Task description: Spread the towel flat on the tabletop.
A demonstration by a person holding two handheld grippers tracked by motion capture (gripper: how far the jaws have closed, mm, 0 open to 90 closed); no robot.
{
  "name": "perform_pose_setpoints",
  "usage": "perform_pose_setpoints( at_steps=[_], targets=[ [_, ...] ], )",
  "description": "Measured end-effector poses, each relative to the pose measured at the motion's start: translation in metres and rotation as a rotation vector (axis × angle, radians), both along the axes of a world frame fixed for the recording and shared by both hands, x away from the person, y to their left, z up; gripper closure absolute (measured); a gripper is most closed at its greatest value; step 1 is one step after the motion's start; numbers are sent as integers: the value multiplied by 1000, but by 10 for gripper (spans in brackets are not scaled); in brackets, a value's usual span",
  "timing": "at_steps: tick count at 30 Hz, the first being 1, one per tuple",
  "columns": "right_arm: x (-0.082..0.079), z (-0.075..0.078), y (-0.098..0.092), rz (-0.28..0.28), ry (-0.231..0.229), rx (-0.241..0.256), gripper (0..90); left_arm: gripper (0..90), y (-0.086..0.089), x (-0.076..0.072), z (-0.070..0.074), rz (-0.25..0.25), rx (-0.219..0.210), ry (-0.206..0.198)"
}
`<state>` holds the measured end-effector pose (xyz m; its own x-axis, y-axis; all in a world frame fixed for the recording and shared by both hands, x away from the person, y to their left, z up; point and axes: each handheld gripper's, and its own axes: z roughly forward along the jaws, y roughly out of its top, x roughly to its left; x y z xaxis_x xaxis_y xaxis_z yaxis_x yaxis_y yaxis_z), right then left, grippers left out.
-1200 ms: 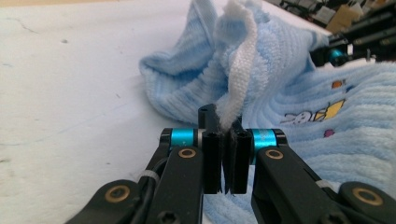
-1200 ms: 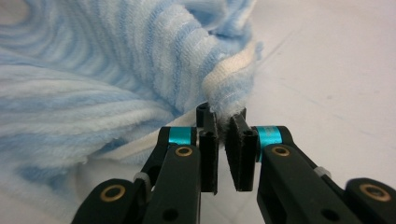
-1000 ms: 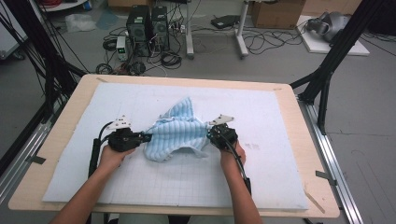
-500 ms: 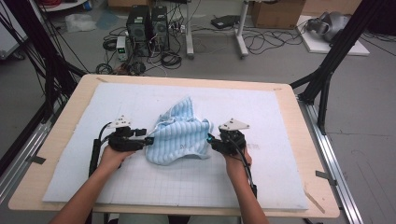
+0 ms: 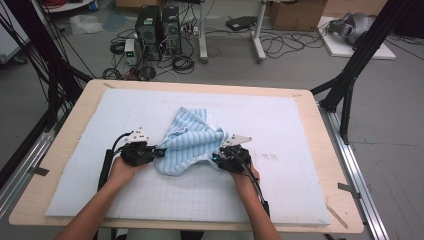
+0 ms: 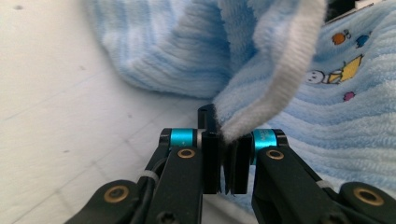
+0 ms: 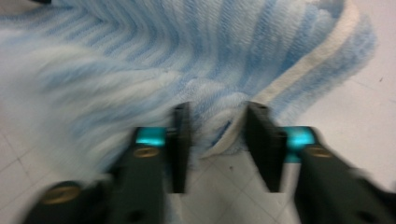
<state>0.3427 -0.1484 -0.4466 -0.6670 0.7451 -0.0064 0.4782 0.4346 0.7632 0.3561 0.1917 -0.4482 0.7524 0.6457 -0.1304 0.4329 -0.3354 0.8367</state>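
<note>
A crumpled pale blue striped terry towel point(image 5: 191, 142) with a white edge band lies near the centre of a white foam mat point(image 5: 280, 120) covering a light wooden table point(image 5: 327, 150). At the towel's nine o'clock side, the left gripper point(image 5: 159, 152) has its black jaws pressed together on the white hem point(image 6: 275, 88), beside a small cartoon print point(image 6: 343, 72). At its four o'clock side, the right gripper point(image 5: 216, 159) has its jaws spread apart, a fold of the towel's white-banded edge point(image 7: 233, 126) lying between them.
</note>
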Motion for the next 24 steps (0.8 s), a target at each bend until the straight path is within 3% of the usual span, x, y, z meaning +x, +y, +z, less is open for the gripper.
perform_pose_setpoints(
  at_steps=[2,5,8,10,12,14,16,18,19,22,24],
  targets=[
    [-1,3,-1,-2,-13,-34,828,868,10,2,3,52,-35,-11],
    [1,4,-7,-32,-13,-49,834,868,21,4,6,84,-60,-6],
    [4,6,-12,-72,-19,-62,869,868,23,5,11,90,-48,-30],
    [7,7,-17,-115,-39,-103,872,869,24,5,13,101,-41,-37],
    [11,7,-24,-141,-25,-88,877,869,30,8,15,128,-69,-42],
    [13,8,-29,-155,-20,-54,833,869,31,9,14,132,-69,-40],
    [10,12,-29,-127,-40,8,745,868,34,10,14,143,-68,-38],
    [7,15,-23,-63,-59,64,663,869,37,11,15,161,-78,-49],
    [5,15,-17,-39,-58,71,623,869,40,11,16,171,-83,-57],
    [7,7,0,-6,-25,34,565,869,48,11,21,193,-90,-72],
    [10,1,10,15,-1,13,628,868,54,10,22,215,-94,-84]
  ],
)
